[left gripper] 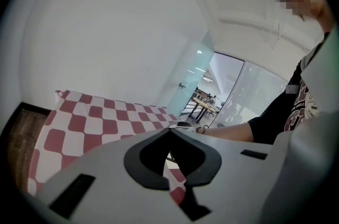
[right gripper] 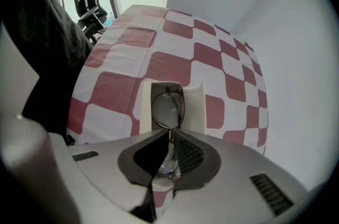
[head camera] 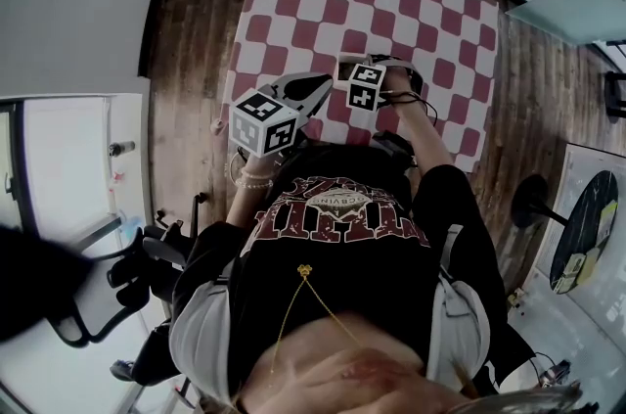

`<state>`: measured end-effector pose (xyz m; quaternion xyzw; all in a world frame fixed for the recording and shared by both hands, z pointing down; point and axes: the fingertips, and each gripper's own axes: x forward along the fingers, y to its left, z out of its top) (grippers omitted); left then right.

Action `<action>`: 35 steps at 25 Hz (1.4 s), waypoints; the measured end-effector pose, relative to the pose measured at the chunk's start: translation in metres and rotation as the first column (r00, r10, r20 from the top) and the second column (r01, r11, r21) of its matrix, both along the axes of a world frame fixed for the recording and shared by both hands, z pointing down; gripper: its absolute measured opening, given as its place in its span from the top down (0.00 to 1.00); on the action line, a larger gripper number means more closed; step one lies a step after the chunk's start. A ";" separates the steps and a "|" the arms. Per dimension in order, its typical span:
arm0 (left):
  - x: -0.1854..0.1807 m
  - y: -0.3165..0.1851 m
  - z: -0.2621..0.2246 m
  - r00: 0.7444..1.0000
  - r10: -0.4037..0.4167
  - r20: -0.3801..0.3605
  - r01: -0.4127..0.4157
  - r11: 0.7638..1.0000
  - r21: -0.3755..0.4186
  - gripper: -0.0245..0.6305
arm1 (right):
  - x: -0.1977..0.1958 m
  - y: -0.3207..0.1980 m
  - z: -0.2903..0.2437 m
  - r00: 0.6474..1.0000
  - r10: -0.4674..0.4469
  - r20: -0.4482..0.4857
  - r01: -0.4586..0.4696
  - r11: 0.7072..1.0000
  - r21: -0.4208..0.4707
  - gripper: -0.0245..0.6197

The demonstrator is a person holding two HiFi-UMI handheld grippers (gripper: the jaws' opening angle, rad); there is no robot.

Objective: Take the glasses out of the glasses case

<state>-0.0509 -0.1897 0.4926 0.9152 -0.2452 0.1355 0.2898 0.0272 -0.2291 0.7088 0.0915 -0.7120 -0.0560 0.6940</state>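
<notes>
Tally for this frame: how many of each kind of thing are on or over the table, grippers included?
Grippers: 2 (left gripper, right gripper)
Glasses: 1
Case: 1
Cloth: 1
Total: 5

The tablecloth [right gripper: 175, 66] is red-and-white checked, the glasses case [right gripper: 194, 106] cream, glasses [right gripper: 167, 109] dark-rimmed.

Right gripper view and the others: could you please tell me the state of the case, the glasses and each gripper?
Glasses case: open, lying on the checked cloth.
Glasses: pinched at the bridge, still over the open case.
Right gripper: shut on the glasses.
Left gripper: shut, holding nothing.
</notes>
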 end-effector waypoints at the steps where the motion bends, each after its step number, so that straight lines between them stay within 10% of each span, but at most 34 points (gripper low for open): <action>1: 0.000 0.000 0.000 1.000 0.001 0.001 -0.001 1.000 0.000 0.96 | 0.000 0.000 0.000 1.000 -0.001 0.001 0.001 1.000 0.003 0.91; 35: -0.008 0.002 0.003 1.000 -0.015 0.009 0.015 1.000 -0.016 0.96 | 0.010 -0.005 -0.017 0.995 0.085 0.050 -0.089 0.991 0.098 0.91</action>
